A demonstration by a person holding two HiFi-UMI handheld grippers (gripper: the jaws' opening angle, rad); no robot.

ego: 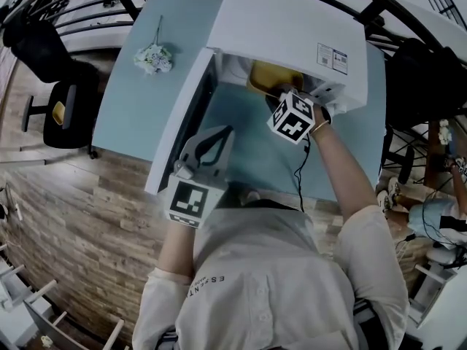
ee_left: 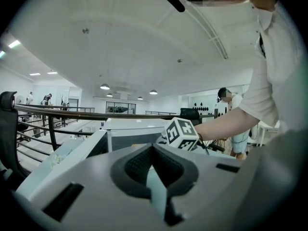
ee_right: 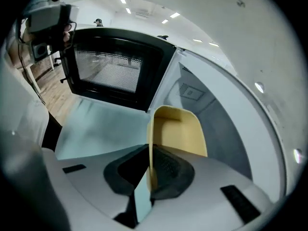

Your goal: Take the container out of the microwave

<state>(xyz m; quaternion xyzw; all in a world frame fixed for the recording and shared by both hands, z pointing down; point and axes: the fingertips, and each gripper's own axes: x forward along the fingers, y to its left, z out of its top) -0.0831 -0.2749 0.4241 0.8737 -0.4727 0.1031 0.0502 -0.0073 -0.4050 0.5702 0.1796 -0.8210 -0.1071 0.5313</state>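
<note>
A small bunch of flowers (ego: 154, 58) lies at the left of the table (ego: 128, 115). Your left gripper (ego: 229, 130) hangs beside the open microwave door (ego: 179, 122), its fingers closed together on nothing. Your right gripper (ee_right: 150, 177) has its fingers pinched on the side wall of the yellow container (ee_right: 178, 134), at the open mouth of the microwave (ego: 292, 28).

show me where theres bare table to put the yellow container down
Bare table lies in front of the microwave mouth, between the open door and the right arm. Another bare patch lies left of the door, by the flowers. The mouth is crowded: the right gripper grips the container there.
</note>
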